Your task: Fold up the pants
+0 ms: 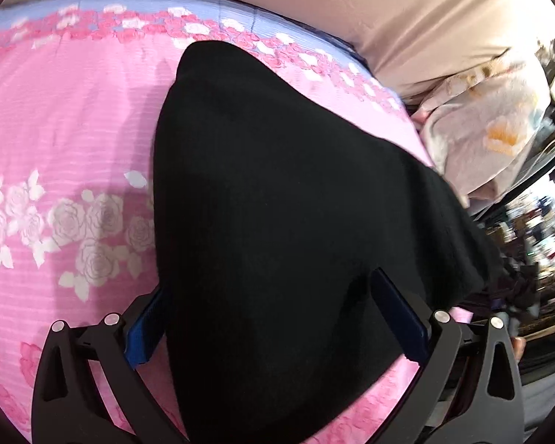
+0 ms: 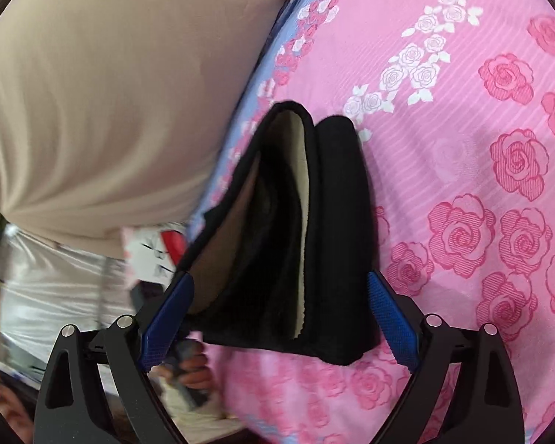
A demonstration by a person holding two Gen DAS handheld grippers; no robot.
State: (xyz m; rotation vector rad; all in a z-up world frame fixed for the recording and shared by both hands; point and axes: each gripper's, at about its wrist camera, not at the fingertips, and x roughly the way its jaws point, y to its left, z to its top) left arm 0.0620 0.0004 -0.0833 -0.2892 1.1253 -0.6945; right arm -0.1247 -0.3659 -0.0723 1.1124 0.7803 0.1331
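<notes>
The black pants (image 1: 277, 203) lie folded on a pink rose-print bedsheet (image 1: 63, 125). In the left wrist view they fill the middle, and my left gripper (image 1: 270, 296) stands open with its blue-padded fingers (image 1: 144, 333) on either side of the near end, not closed on it. In the right wrist view the pants (image 2: 333, 222) show as a narrow folded bundle with a beige lining at its open edge. My right gripper (image 2: 281, 296) is open, its fingers (image 2: 392, 322) straddling the bundle's near end.
A large beige pillow (image 2: 103, 111) lies at the bed's edge, also in the left wrist view (image 1: 388, 18). A floral pillow (image 1: 492, 125) sits to the right of the bed. Clutter lies beyond the bed edge (image 1: 536, 251).
</notes>
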